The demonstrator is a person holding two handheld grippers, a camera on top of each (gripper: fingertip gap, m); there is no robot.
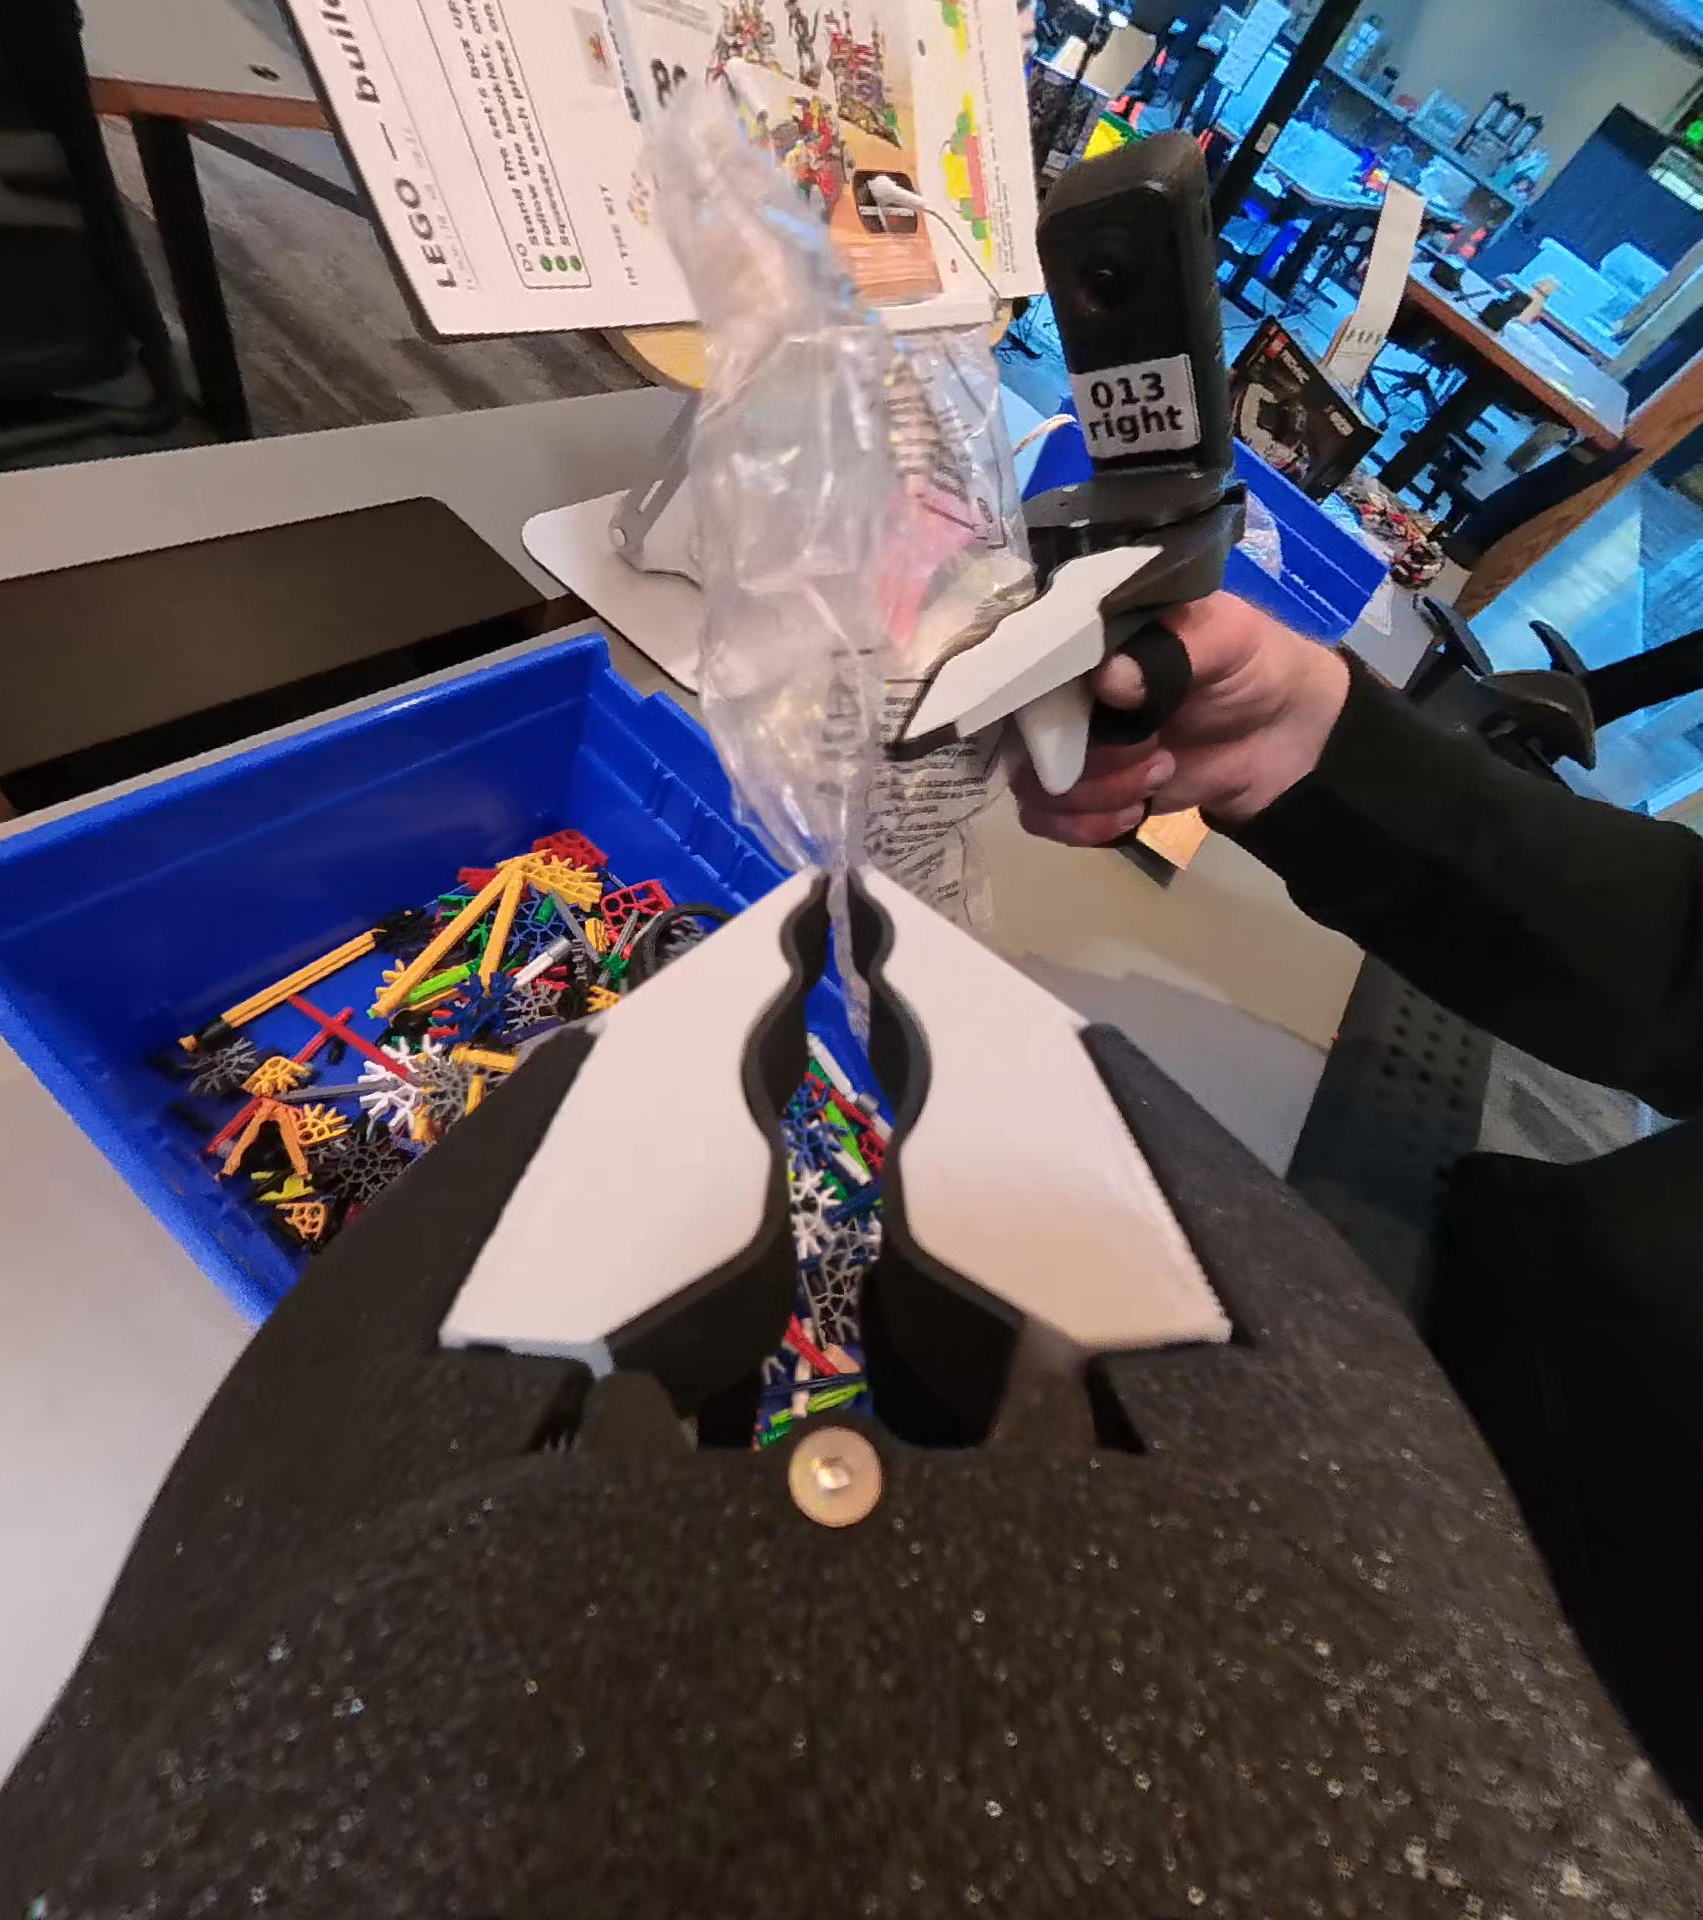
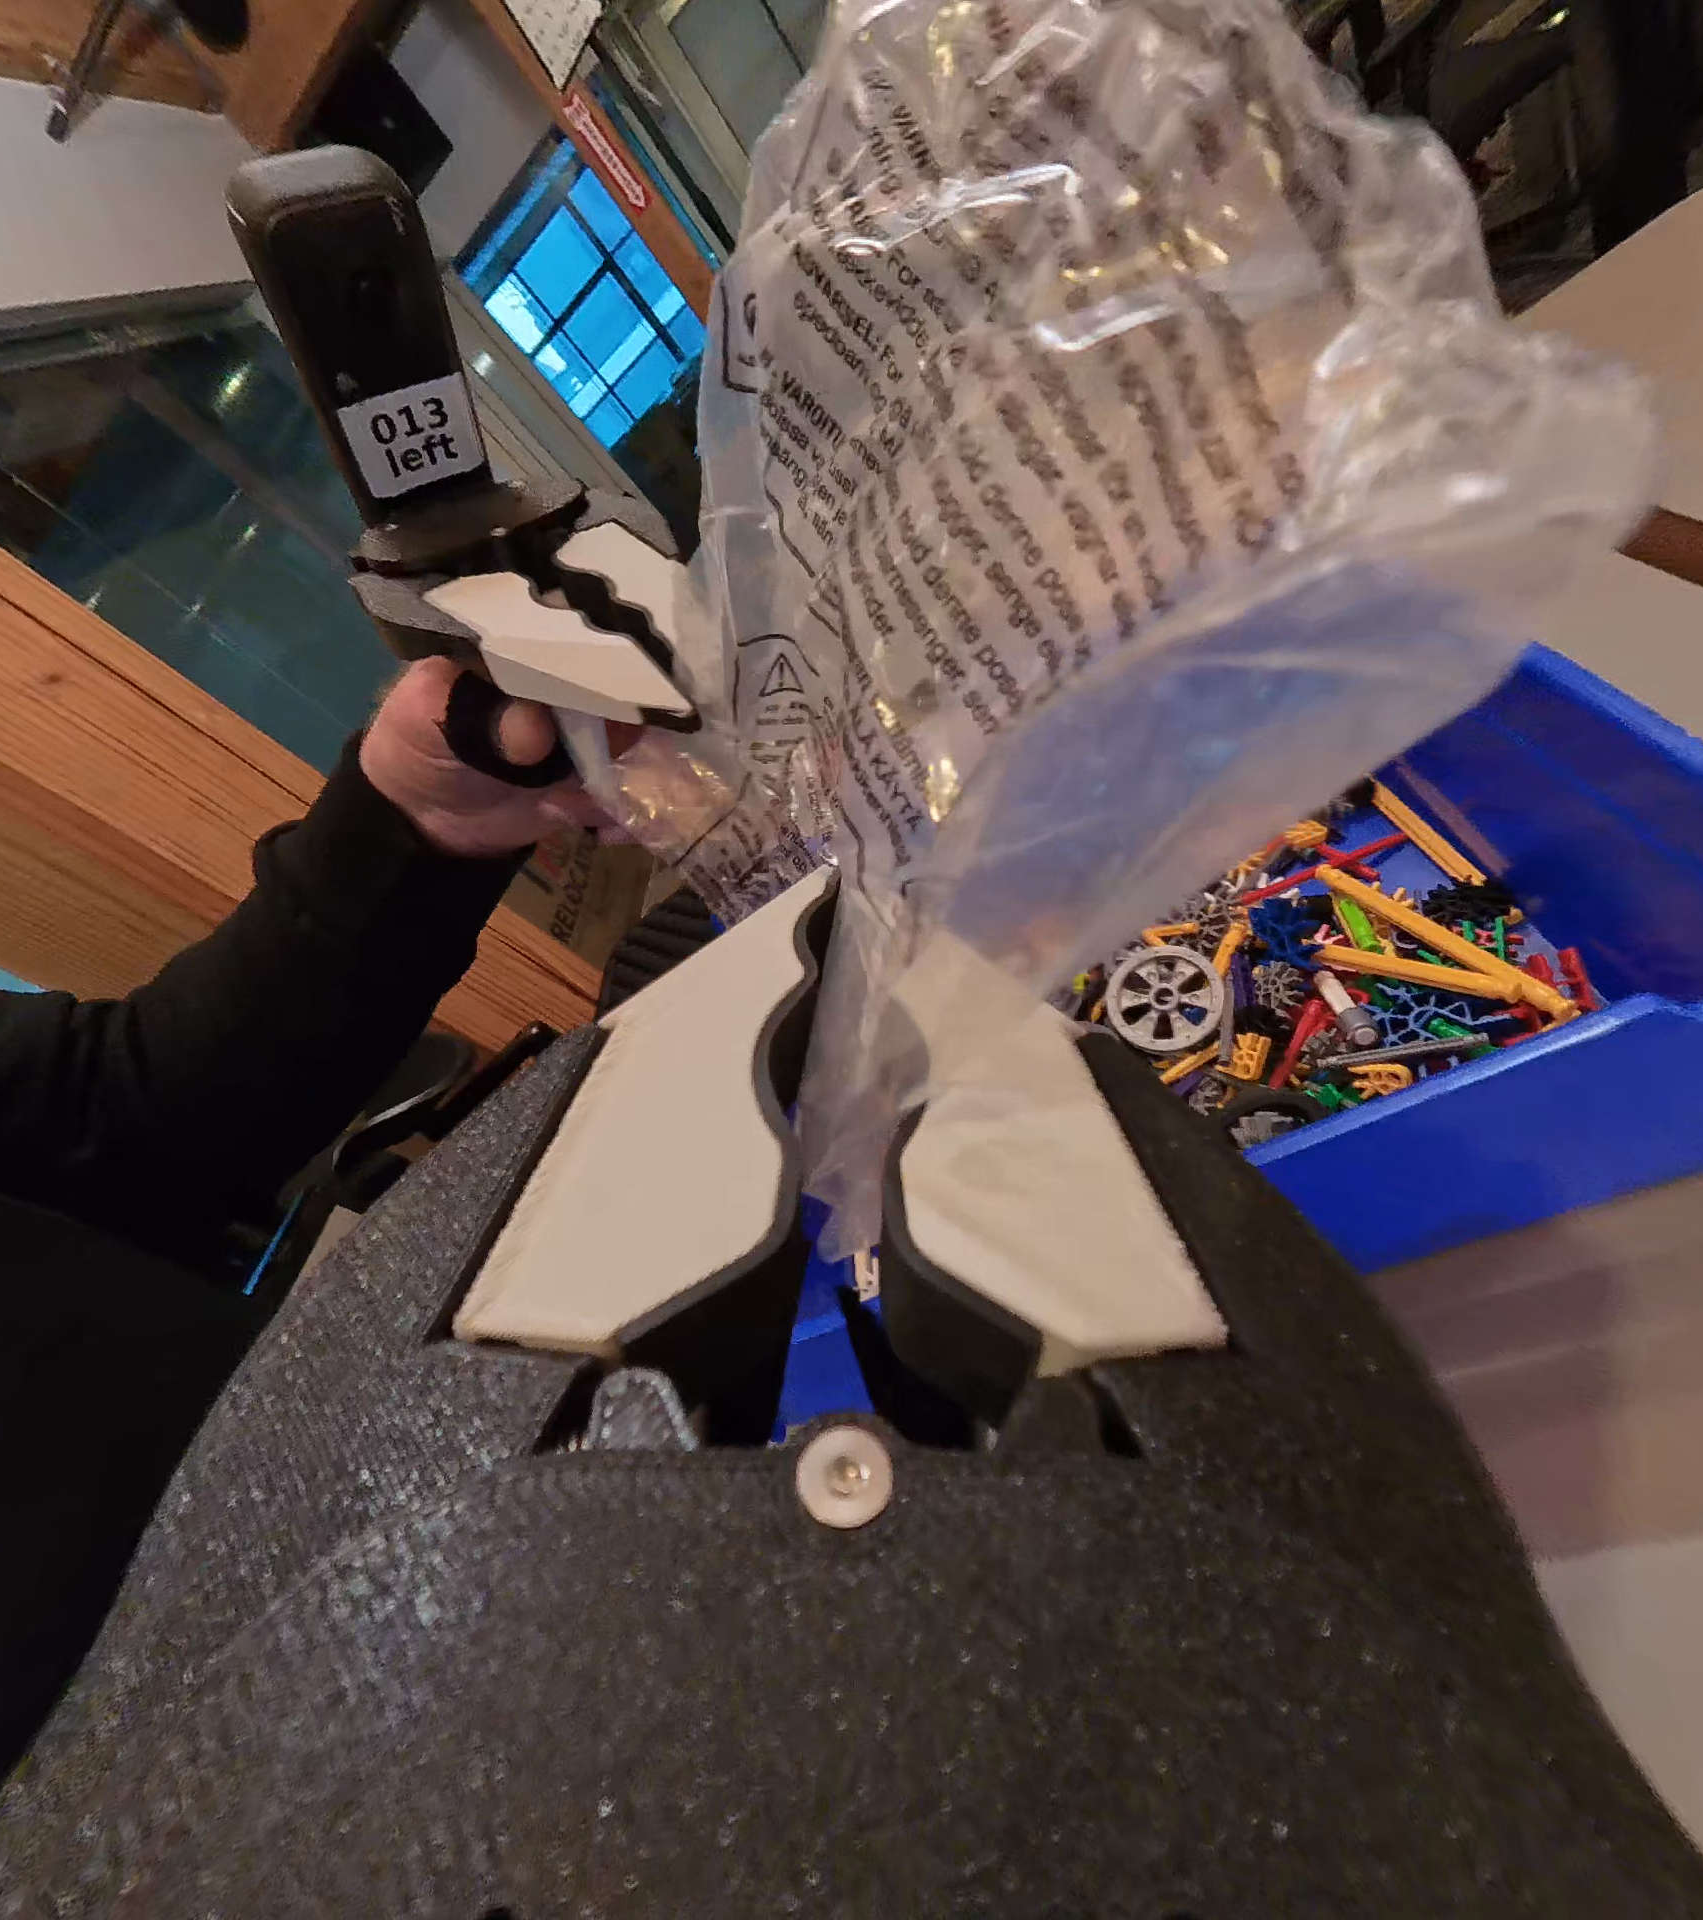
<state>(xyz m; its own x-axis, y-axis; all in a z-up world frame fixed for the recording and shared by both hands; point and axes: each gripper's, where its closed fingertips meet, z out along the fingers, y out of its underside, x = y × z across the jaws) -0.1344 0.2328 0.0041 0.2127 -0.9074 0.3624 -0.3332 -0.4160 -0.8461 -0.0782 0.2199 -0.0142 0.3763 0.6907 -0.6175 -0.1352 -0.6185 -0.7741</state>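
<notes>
A clear plastic bag (image 1: pixel 805 499) with black printed text is held up in the air between both grippers. My left gripper (image 1: pixel 839 883) is shut on the bag's lower edge. My right gripper (image 2: pixel 831 894) is shut on another edge of the same bag (image 2: pixel 1086 436), which billows upward and looks empty. The right gripper also shows in the left wrist view (image 1: pixel 904 732), pinching the bag from the right. The left gripper shows in the right wrist view (image 2: pixel 686 712), pinching it from the left. Below the bag stands a blue bin (image 1: pixel 130 914) with several colourful rods and connectors (image 1: pixel 431 1018).
The blue bin (image 2: pixel 1657 1122) sits on a white table (image 1: pixel 16 1403), with a grey toy wheel (image 2: pixel 1164 1000) among its pieces. A printed sheet on a stand (image 1: pixel 535 156) rises behind the bin. A second blue bin (image 1: pixel 1314 561) lies farther back. A person's black sleeve (image 1: pixel 1553 914) is at right.
</notes>
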